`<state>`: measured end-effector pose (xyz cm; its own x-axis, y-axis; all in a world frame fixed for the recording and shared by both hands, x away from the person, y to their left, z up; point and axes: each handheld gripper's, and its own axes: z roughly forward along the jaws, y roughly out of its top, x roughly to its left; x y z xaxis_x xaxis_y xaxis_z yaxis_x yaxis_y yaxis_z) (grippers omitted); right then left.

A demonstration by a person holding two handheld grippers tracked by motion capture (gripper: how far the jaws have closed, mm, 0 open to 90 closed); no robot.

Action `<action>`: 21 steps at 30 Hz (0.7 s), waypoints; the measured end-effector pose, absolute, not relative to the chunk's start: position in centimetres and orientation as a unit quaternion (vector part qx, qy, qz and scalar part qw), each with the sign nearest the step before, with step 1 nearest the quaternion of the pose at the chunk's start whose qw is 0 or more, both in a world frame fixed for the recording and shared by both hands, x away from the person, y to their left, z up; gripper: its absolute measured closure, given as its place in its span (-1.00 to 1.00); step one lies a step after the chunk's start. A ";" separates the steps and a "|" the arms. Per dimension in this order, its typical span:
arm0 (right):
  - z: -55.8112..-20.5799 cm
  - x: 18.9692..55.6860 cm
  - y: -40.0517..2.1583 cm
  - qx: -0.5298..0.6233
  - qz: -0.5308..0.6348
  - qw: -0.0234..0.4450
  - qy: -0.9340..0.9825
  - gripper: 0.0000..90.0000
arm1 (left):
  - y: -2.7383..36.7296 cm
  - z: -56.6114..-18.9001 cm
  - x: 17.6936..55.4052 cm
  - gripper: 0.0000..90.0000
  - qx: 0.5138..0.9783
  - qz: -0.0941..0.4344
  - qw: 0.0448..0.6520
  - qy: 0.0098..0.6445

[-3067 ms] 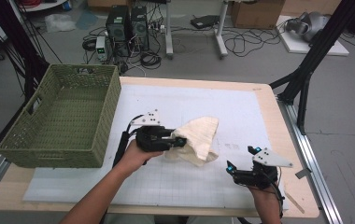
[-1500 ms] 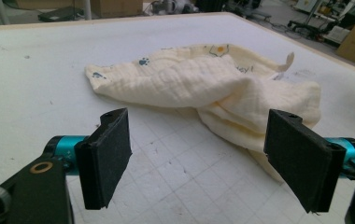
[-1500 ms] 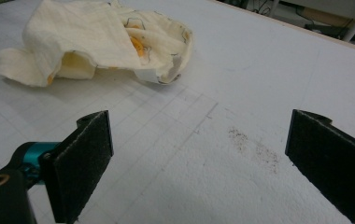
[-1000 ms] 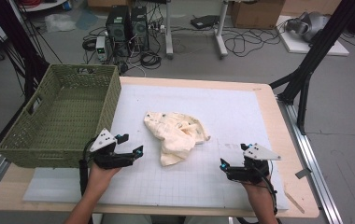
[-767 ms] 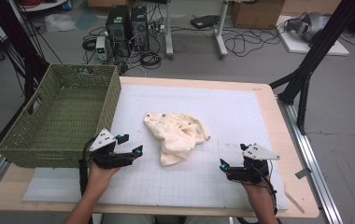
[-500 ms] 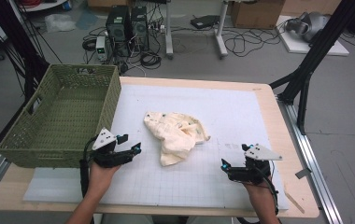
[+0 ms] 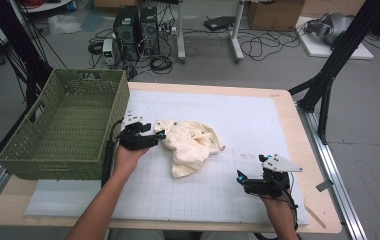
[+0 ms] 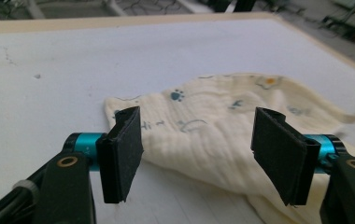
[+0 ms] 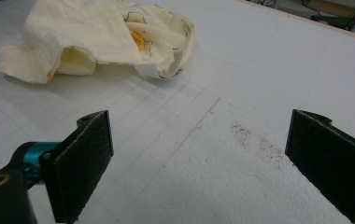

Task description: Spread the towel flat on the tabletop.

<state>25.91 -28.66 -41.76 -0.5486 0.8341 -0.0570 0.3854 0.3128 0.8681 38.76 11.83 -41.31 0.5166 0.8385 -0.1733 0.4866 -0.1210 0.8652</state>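
1. Jaws of the left gripper (image 7: 154,136) stand apart on either side of the near edge of the cream cloth (image 7: 190,145); they have just been closing in from a wider gape, and in the left gripper view the cloth (image 8: 222,135) lies between the pads, which do not yet press on it.
2. Jaws of the right gripper (image 7: 242,177) are spread wide with nothing between them; in the right gripper view bare mat lies ahead and the cloth (image 9: 101,37) is well apart, farther up the table.
3. That cloth, printed with small animal motifs, lies crumpled in a loose heap near the middle of the white gridded mat (image 7: 238,115), just beside the left gripper and near the basket's right wall.
4. Judged from this, the work looks to be putting the cloth into the green wicker basket (image 7: 58,132). The reach seems done, the grip is not yet made, and the lift and carry to the basket are all left.
5. The basket sits on the left end of the wooden table (image 7: 298,130), its inside bare as far as can be seen.
6. Counted: one cloth, one basket, one mat, one table, two grippers.
7. Beyond the table, computer towers (image 7: 137,22) and loose cables stand on the floor.
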 end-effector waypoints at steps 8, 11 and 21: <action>-41.9 26.1 -28.9 0.400 0.432 0.259 0.766 -0.85 | 9.6 -44.1 41.9 -0.20 0.761 0.183 0.412 0.467; -42.0 26.1 -28.9 0.404 0.431 0.257 0.765 -0.85 | 8.8 -44.9 41.8 -0.12 0.793 0.198 0.381 0.433; -42.0 26.0 -28.8 0.407 0.428 0.256 0.765 -0.85 | 10.9 -43.9 40.1 0.92 0.786 0.210 0.400 0.421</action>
